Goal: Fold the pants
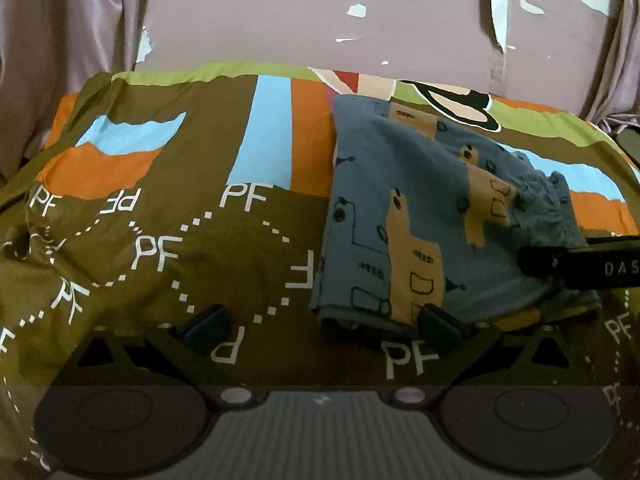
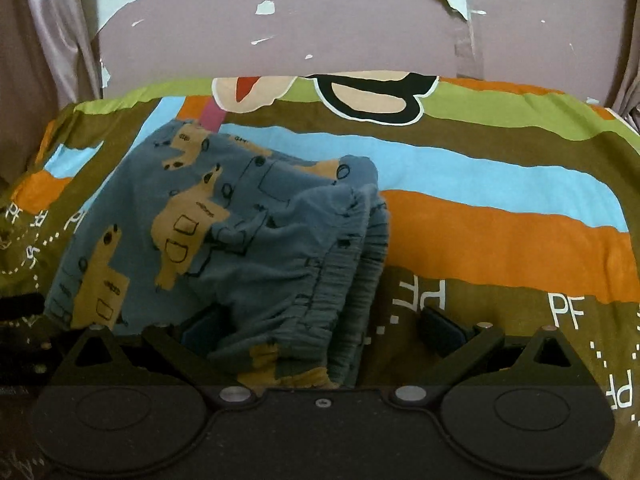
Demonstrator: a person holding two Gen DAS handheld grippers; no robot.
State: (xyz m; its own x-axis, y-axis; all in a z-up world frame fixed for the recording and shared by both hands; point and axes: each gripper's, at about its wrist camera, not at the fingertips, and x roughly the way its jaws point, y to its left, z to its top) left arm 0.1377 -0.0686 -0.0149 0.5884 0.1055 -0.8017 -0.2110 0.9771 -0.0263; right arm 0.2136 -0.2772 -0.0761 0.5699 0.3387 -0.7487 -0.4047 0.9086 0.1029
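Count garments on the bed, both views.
1. The blue printed pants, already folded, lie on the patterned bedsheet, between the right gripper's open fingers. Anything beneath them is hidden.

The blue pants (image 2: 224, 236), printed with tan animal shapes and black outlines, lie folded on a bed covered by a patterned bedsheet (image 2: 500, 216) in olive, orange, sky-blue and green bands with white "PF" lettering. Their gathered elastic waistband (image 2: 352, 288) forms the right edge of the pants. The right tool (image 2: 322, 330) sits at the near edge of the pants with its fingers spread wide: the left finger (image 2: 204, 328) overlaps the blue cloth, the right finger (image 2: 440, 326) stands over bare sheet right of the waistband. Beyond the pants, a mauve wall (image 2: 320, 20) with peeling patches rises behind the bed.
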